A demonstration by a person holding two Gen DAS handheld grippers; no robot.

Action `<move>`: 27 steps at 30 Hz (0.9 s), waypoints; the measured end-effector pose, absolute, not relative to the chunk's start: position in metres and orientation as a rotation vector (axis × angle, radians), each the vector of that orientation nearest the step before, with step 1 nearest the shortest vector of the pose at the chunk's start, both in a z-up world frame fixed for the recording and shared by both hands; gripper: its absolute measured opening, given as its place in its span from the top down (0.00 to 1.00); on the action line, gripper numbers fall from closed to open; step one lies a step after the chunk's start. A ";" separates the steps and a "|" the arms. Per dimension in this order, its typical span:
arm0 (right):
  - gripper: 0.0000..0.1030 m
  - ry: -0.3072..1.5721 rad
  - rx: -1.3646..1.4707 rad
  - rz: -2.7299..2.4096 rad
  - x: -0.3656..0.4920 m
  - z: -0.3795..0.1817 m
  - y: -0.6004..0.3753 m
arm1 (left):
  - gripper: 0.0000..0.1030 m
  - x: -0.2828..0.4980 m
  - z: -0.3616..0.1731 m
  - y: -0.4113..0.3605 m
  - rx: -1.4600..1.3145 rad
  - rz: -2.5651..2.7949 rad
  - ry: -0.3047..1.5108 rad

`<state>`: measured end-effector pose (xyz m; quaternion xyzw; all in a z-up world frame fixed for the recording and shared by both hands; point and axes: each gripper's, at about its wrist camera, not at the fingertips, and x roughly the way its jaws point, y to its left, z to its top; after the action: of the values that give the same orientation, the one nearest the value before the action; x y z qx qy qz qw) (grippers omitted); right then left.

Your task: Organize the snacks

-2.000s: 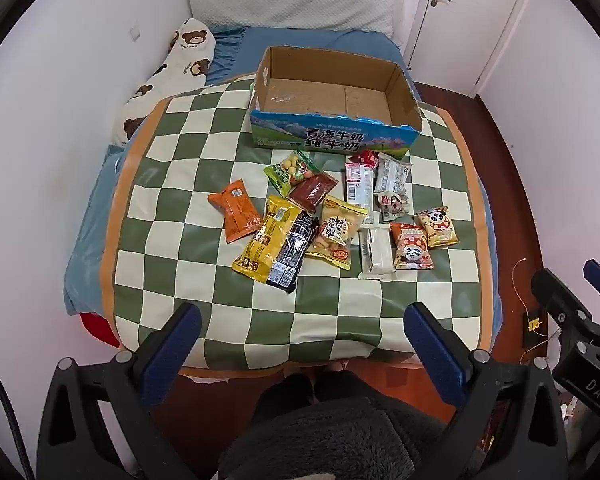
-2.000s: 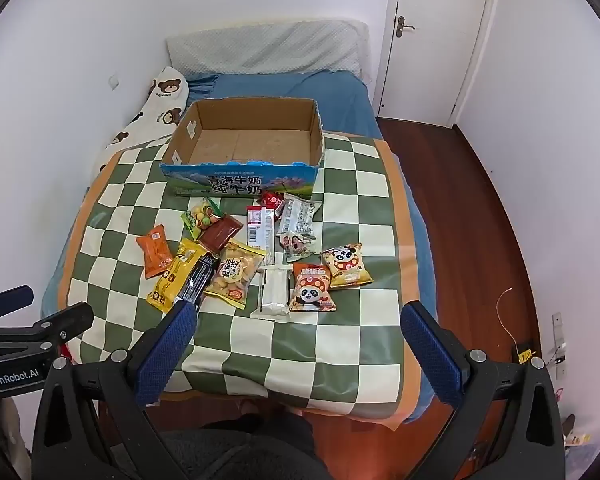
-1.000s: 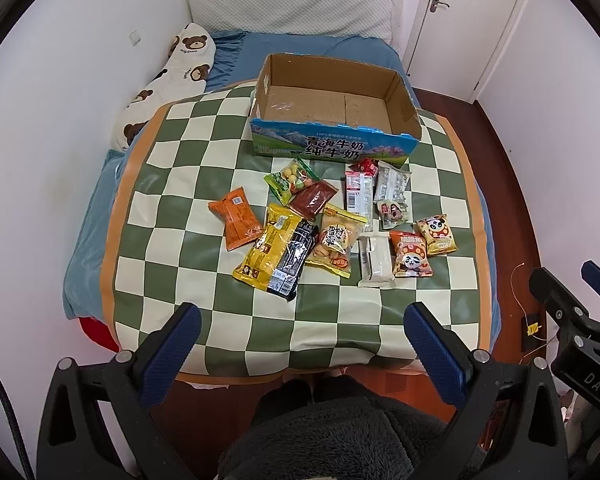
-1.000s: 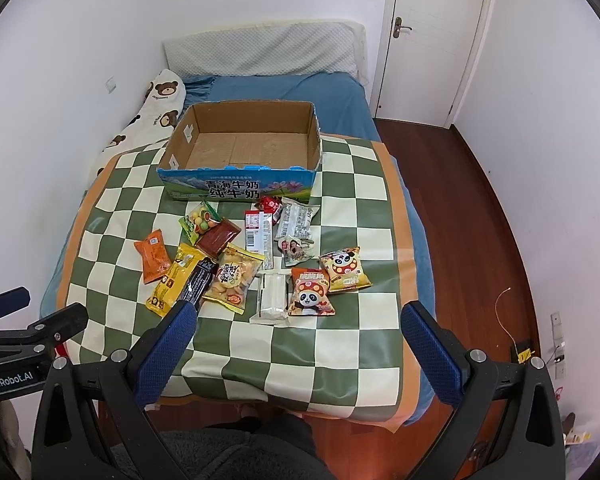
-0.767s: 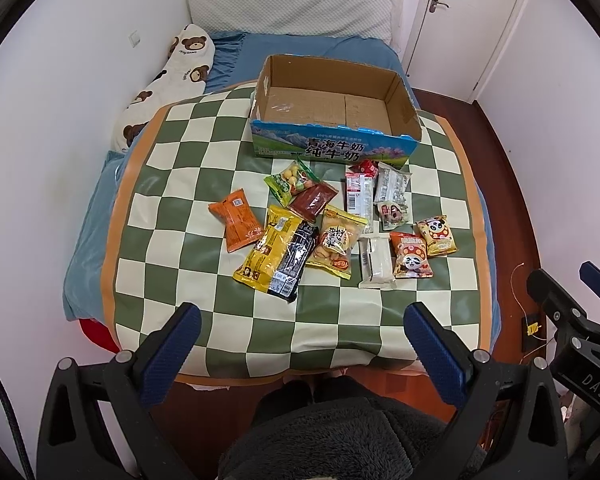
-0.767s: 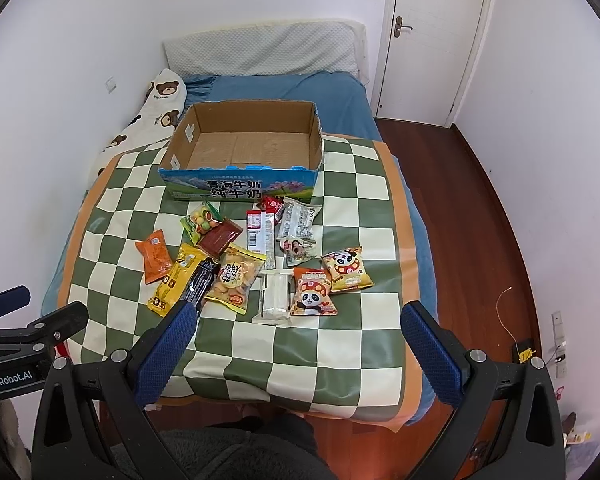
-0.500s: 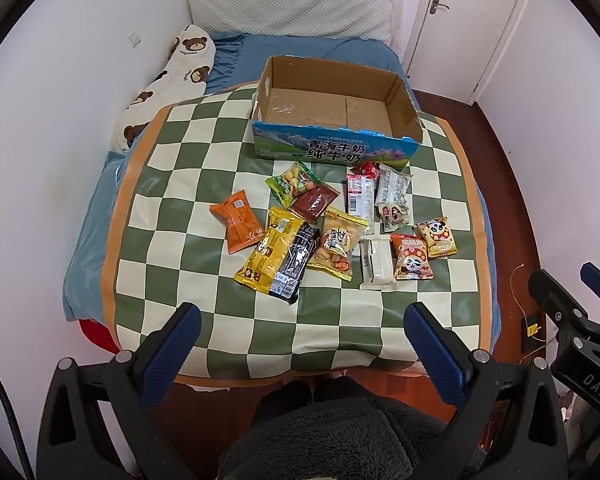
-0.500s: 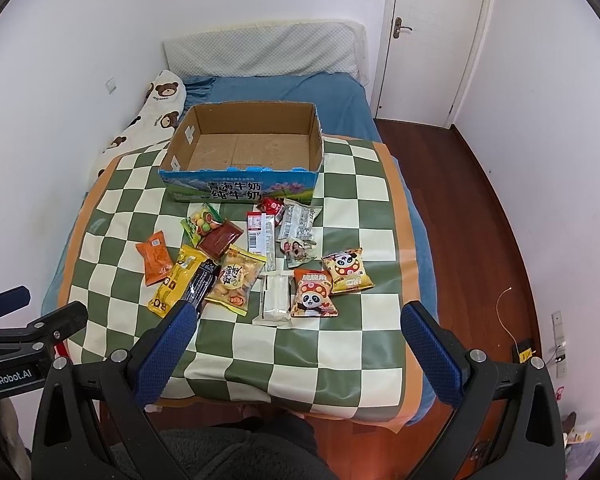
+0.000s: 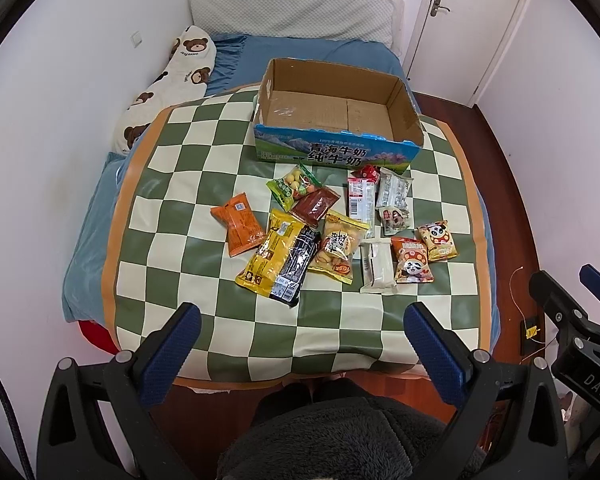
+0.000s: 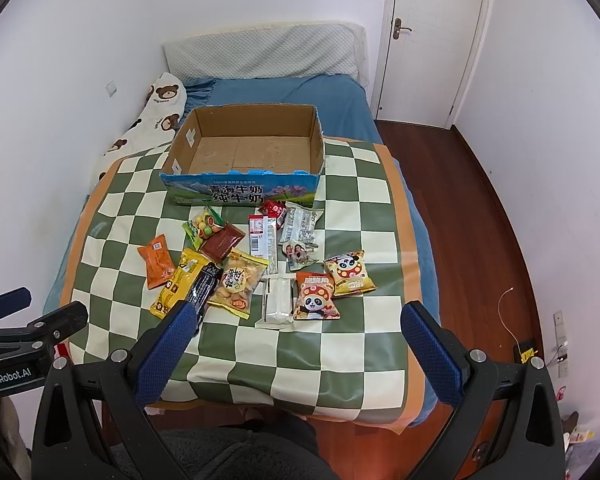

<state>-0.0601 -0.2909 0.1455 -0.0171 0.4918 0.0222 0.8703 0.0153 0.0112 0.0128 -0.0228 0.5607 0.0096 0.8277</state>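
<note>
An empty cardboard box (image 9: 332,116) (image 10: 244,152) with a blue printed front stands at the far side of a green-and-cream checkered table (image 9: 172,208) (image 10: 364,200). Several snack packets lie in a cluster in front of it: an orange packet (image 9: 240,229) (image 10: 157,260), a yellow bag (image 9: 271,258) (image 10: 179,281), a white bar (image 9: 377,266) (image 10: 279,298) and two panda packets (image 9: 412,266) (image 10: 314,296). My left gripper (image 9: 300,344) is open and empty above the table's near edge. My right gripper (image 10: 296,340) is open and empty, also short of the snacks.
The table stands over a blue bed (image 10: 284,88) with a bear-print pillow (image 9: 168,80) at left and a grey headboard cushion (image 9: 292,12). White walls close both sides. A white door (image 10: 432,32) and wooden floor (image 10: 480,216) lie to the right.
Both cameras have drifted slightly toward the table, so the snacks and box look a little nearer. Both grippers stay open. Nothing on the table has moved.
</note>
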 end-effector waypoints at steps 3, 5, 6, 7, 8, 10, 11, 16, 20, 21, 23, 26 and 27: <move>0.00 1.028 -0.035 0.046 -0.060 0.146 -0.291 | 0.00 0.015 0.013 0.011 -0.049 0.022 1.189; 0.00 1.027 -0.034 0.047 -0.060 0.146 -0.291 | 0.00 0.014 0.012 0.011 -0.050 0.021 1.189; 0.00 1.028 -0.035 0.047 -0.060 0.146 -0.291 | 0.00 0.014 0.013 0.011 -0.050 0.022 1.189; 0.00 1.027 -0.035 0.046 -0.060 0.147 -0.291 | 0.00 0.015 0.013 0.012 -0.049 0.022 1.189; 0.00 1.027 -0.035 0.047 -0.060 0.146 -0.291 | 0.00 0.014 0.012 0.011 -0.050 0.022 1.189; 0.00 1.029 -0.034 0.048 -0.060 0.147 -0.291 | 0.00 0.014 0.012 0.011 -0.050 0.021 1.189; 0.00 1.028 -0.034 0.048 -0.061 0.146 -0.292 | 0.00 0.014 0.012 0.011 -0.049 0.021 1.189; 0.00 1.027 -0.033 0.049 -0.059 0.148 -0.290 | 0.00 0.013 0.012 0.011 -0.050 0.022 1.188; 0.00 1.026 -0.030 0.050 -0.057 0.150 -0.288 | 0.00 0.013 0.012 0.011 -0.051 0.022 1.187; 0.00 1.026 -0.029 0.050 -0.056 0.150 -0.287 | 0.00 0.013 0.012 0.011 -0.050 0.022 1.187; 0.00 1.026 -0.030 0.050 -0.057 0.149 -0.288 | 0.00 0.013 0.012 0.012 -0.051 0.022 1.188; 0.00 1.026 -0.030 0.049 -0.056 0.150 -0.286 | 0.00 0.015 0.012 0.012 -0.052 0.023 1.188; 0.00 1.027 -0.029 0.050 -0.055 0.151 -0.285 | 0.00 0.017 0.013 0.013 -0.051 0.022 1.189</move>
<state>-0.0549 -0.2848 0.1506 -0.0140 0.4912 0.0237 0.8706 0.0167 0.0134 0.0130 -0.0242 0.5601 0.0104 0.8280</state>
